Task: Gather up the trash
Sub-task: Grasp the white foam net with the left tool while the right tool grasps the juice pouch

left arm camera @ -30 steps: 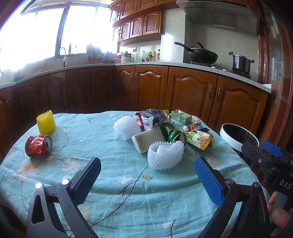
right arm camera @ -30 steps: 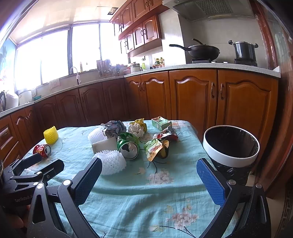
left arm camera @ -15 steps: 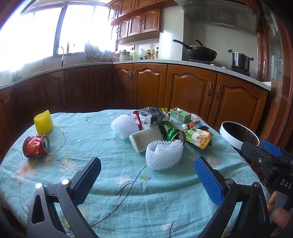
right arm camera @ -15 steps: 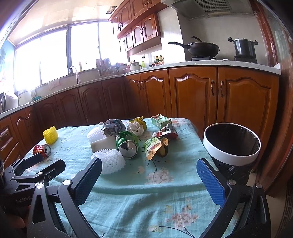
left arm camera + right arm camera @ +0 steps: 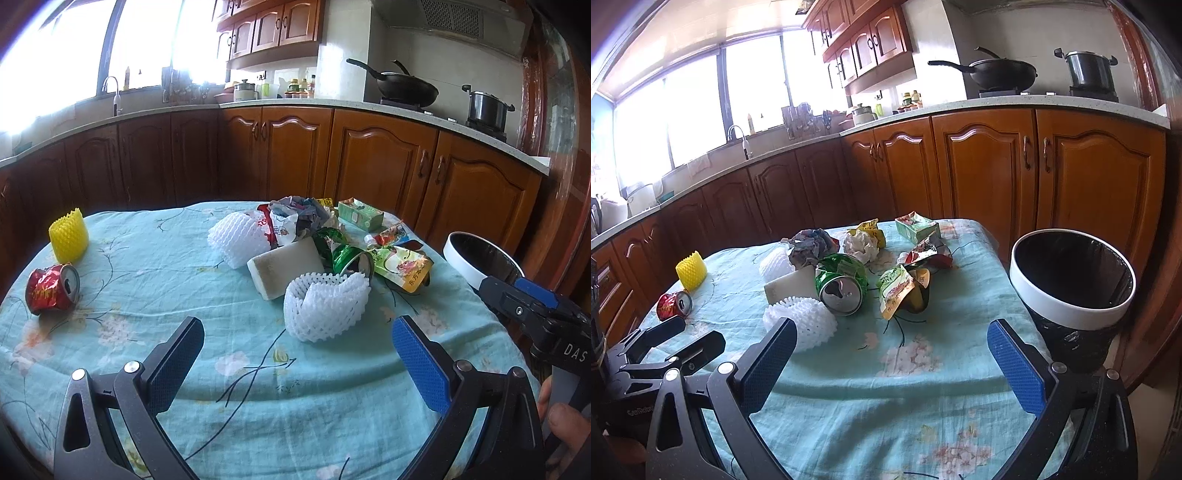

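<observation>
Left wrist view: both the left gripper (image 5: pixel 295 354) and right gripper (image 5: pixel 892 354) were held spread wide and empty. A white foam fruit net (image 5: pixel 325 308) lay nearest on the tablecloth (image 5: pixel 147 258); judged light and squashy, it could be pinched across its rim.

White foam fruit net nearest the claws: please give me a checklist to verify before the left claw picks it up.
1. Left claw open and empty: ok.
2. White foam fruit net in front of the left claw: ok.
3. Net free of neighbours: not ok, it touches the crushed green can and the white foam block.
4. Right claw open and empty: ok.
5. Black bin with white rim open beside the table: ok.
6. Bin has room inside: cannot tell.
</observation>
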A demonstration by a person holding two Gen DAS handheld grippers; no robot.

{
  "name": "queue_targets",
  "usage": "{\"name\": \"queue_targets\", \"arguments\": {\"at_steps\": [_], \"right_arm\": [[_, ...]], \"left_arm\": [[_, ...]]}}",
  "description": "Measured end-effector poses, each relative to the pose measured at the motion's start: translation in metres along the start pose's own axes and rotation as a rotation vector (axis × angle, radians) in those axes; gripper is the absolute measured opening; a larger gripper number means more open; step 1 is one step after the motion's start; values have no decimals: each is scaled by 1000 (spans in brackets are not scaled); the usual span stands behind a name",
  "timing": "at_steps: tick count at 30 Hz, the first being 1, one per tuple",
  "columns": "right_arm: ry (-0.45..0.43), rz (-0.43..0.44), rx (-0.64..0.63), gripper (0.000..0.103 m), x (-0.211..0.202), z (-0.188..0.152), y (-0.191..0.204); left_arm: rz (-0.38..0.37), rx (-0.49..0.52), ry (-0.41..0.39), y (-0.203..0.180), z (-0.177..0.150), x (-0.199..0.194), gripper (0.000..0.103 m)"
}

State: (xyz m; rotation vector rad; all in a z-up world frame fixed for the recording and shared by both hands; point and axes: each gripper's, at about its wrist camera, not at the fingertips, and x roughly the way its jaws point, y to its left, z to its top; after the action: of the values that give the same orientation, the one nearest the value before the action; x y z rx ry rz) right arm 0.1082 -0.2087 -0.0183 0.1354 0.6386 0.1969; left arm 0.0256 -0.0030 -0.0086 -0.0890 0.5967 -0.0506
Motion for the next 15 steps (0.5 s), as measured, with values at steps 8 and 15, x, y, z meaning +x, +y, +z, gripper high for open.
{"name": "queue_targets", "arguments": {"at_steps": [8, 15], "right_arm": [[83, 32, 27, 100, 37, 18, -17], [184, 54, 68, 87, 88, 33, -36]], "left_arm": [[-3, 24, 57, -6, 14, 33, 101], [-23, 16, 127, -4, 24, 70, 96]]}}
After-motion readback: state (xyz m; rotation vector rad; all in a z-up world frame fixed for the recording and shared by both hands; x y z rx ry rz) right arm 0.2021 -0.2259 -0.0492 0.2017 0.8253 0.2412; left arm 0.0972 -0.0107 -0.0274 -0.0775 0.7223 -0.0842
